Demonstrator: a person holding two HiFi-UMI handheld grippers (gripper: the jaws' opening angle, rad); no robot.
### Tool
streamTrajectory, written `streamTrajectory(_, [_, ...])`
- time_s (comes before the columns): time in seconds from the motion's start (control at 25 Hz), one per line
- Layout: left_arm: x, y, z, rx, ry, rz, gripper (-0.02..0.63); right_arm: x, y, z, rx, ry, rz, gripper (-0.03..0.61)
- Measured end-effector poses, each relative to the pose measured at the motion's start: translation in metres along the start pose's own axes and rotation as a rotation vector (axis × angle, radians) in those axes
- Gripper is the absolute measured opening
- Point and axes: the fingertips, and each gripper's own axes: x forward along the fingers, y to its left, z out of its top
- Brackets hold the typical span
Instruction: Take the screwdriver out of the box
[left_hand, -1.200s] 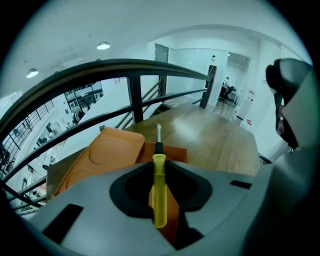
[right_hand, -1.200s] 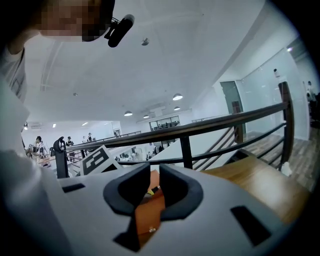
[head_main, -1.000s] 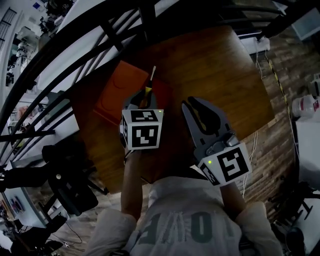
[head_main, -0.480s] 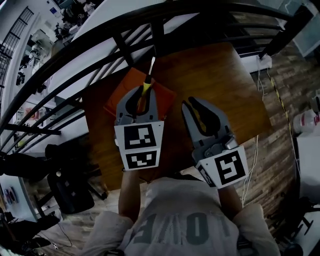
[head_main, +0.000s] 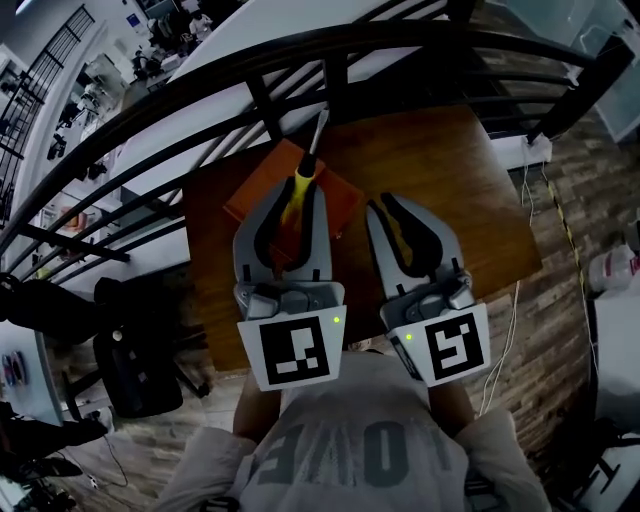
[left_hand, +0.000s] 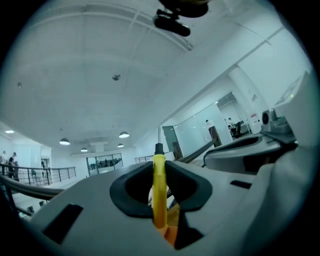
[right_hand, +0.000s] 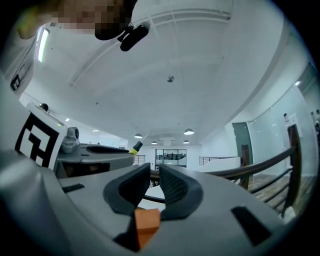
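A screwdriver (head_main: 303, 178) with a yellow handle and a thin metal shaft is held in the air above the orange box (head_main: 255, 197). My left gripper (head_main: 300, 187) is shut on its handle, and the shaft points away from me toward the railing. In the left gripper view the yellow handle (left_hand: 159, 185) stands upright between the jaws. The box lies on the wooden table (head_main: 440, 190), partly hidden under the left gripper. My right gripper (head_main: 381, 203) hovers beside it on the right. Its jaws (right_hand: 155, 170) stand a narrow gap apart with nothing between them.
A black metal railing (head_main: 250, 60) crosses just beyond the table's far edge. A dark chair (head_main: 140, 370) stands on the floor at the left. Cables (head_main: 515, 290) trail over the brick floor at the right. The person's shirt (head_main: 360, 450) fills the bottom.
My left gripper has risen toward the camera with the screwdriver, lifting it up off the box and levelling it. The right gripper has risen a little too.
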Motion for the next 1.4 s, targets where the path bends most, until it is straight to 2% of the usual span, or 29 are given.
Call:
streamTrajectory(0.08, [-0.011,-0.003,0.002,0.014,-0.020,0.014,0.084,-0.002,0.004,0.006,-0.006,-0.026,0.002,0.061])
streamTrajectory(0.28, [-0.031,-0.005,-0.002,-0.068,-0.054,0.054,0.084,-0.011,0.004,-0.001,0.002,-0.003,-0.009,0.061])
streamTrajectory(0.64, [-0.044,0.003,0.001,-0.112,-0.105,0.101,0.084,-0.012,0.005,-0.006,0.012,0.001,0.013,0.061])
streamTrajectory(1.4, [-0.049,0.018,-0.003,-0.127,-0.103,0.130,0.084,-0.007,0.012,-0.016,0.027,0.037,0.029,0.061])
